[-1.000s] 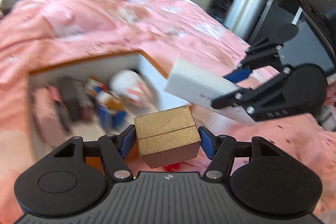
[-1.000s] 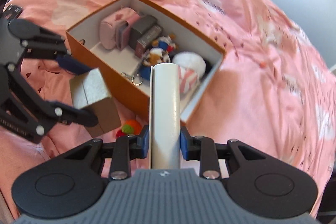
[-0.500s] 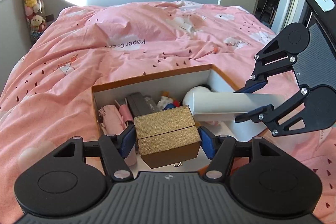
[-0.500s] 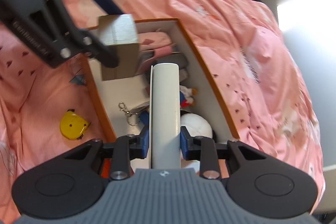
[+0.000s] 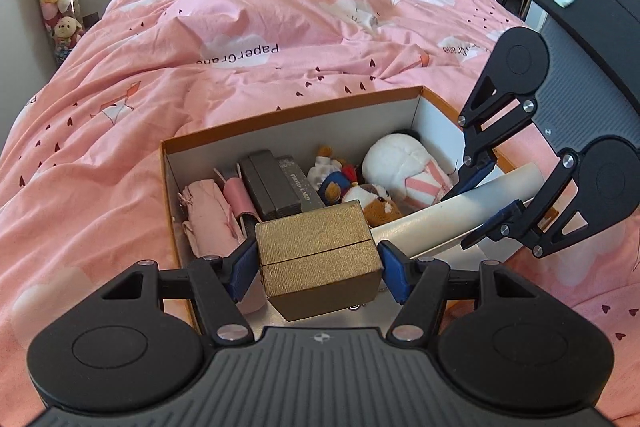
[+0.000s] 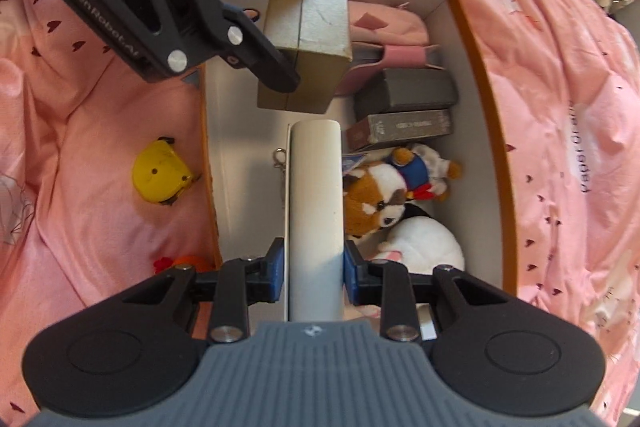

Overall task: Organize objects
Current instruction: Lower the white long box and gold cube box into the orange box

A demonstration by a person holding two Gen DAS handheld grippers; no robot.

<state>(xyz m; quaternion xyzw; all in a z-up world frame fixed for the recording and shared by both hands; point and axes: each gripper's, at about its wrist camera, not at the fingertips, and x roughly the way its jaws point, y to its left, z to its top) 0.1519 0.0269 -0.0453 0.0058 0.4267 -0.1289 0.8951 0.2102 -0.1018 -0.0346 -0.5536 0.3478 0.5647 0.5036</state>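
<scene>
Your left wrist camera looked forward and down, close over the orange box [image 5: 288, 115] at mid-frame, bed beyond. Your right wrist camera faced almost straight down into that box [image 6: 472, 39]. Both views shared its contents and each other's gripper.

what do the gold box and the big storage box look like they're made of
Gold box: probably rigid cardboard wrapped in matte, fine-textured metallic paper; a lid seam crosses it. Storage box: cardboard by its look, thin straight walls, orange outside, plain white inside.
</scene>
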